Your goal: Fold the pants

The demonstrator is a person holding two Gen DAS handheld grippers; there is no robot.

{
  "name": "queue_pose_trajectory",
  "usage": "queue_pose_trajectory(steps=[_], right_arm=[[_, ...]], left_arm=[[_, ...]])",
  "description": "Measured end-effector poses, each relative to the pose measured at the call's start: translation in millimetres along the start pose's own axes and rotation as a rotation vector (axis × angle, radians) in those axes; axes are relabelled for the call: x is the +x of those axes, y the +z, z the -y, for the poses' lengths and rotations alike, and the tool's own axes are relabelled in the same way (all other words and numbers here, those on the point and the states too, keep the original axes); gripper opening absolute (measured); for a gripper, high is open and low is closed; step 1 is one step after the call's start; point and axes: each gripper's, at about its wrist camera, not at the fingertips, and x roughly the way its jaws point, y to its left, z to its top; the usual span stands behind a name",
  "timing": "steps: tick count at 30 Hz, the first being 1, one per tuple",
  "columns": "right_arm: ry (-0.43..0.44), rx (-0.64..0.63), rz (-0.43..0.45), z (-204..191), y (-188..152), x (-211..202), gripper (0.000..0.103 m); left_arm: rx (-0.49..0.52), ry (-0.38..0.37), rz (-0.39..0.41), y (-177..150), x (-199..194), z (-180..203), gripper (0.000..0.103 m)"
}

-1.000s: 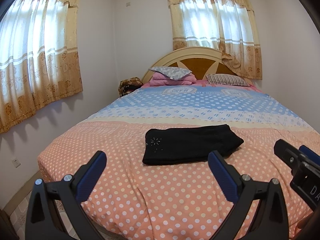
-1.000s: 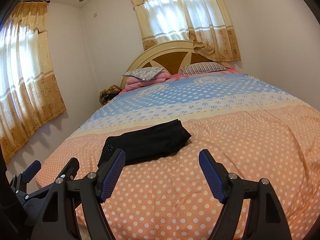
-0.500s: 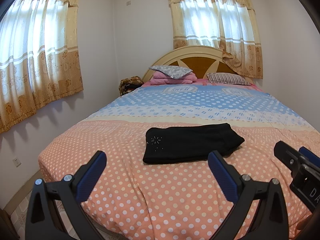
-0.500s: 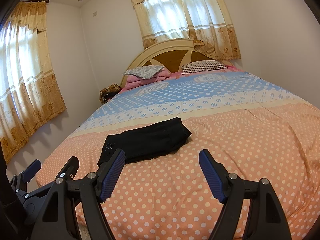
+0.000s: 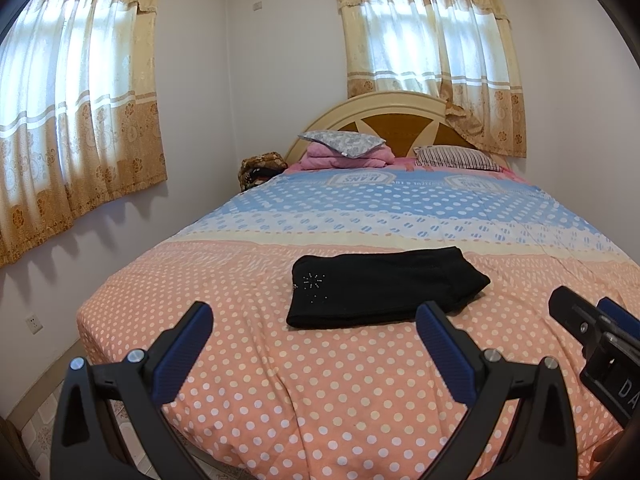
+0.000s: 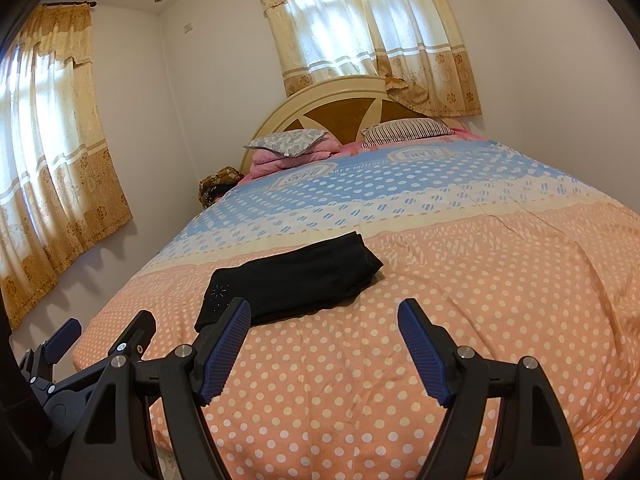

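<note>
Lying folded into a compact black rectangle on the orange polka-dot part of the bedspread (image 5: 280, 380), the pants (image 5: 384, 286) are sitting near the middle of the bed, their long side running left to right. A small sparkly starburst decoration (image 5: 313, 281) is showing on their left end.

In the left wrist view, the left gripper (image 5: 316, 340) is hovering above the near part of the bed with its blue-padded fingers (image 5: 182, 354) spread wide and holding nothing. The pants are lying just beyond the fingertips, a little to the right of centre, with the right finger overlapping their near right corner in the picture; contact cannot be judged. The right gripper (image 5: 596, 336) is showing at the right edge, apart from the pants.

In the right wrist view, the right gripper (image 6: 324, 340) is likewise hanging with its fingers spread and nothing between them. The pants (image 6: 292, 280) are lying beyond and to the left, past the left fingertip (image 6: 226, 346). The left gripper (image 6: 108, 340) is peeking in at the lower left.

At the far end of the bed, a striped pillow (image 5: 456, 158), a grey patterned pillow (image 5: 342, 144) on pink folded bedding (image 5: 320, 160), and a curved wooden headboard (image 5: 400, 120) are resting under curtained windows (image 5: 432, 52).
</note>
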Motion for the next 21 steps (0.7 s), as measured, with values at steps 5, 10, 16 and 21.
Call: queue_pose_trajectory(steps=[5,10,16,21], right_arm=[[0.0,0.001,0.0,1.0,0.7,0.4,0.078],[-0.001,0.002,-0.001,0.8,0.6,0.1,0.078],[-0.001,0.003,-0.003,-1.0,-1.0,0.4,0.078],[-0.002,0.004,-0.003,-1.1,-0.7,0.4,0.078]], left_arm=[[-0.002,0.001,-0.001,0.0,0.7,0.2,0.103],[-0.001,0.001,-0.003,-0.3,1.3,0.1,0.103],[-0.002,-0.003,-0.011,-0.2,2.4,-0.2,0.103],[-0.014,-0.013,-0.02,1.4,5.1,-3.9,0.103]])
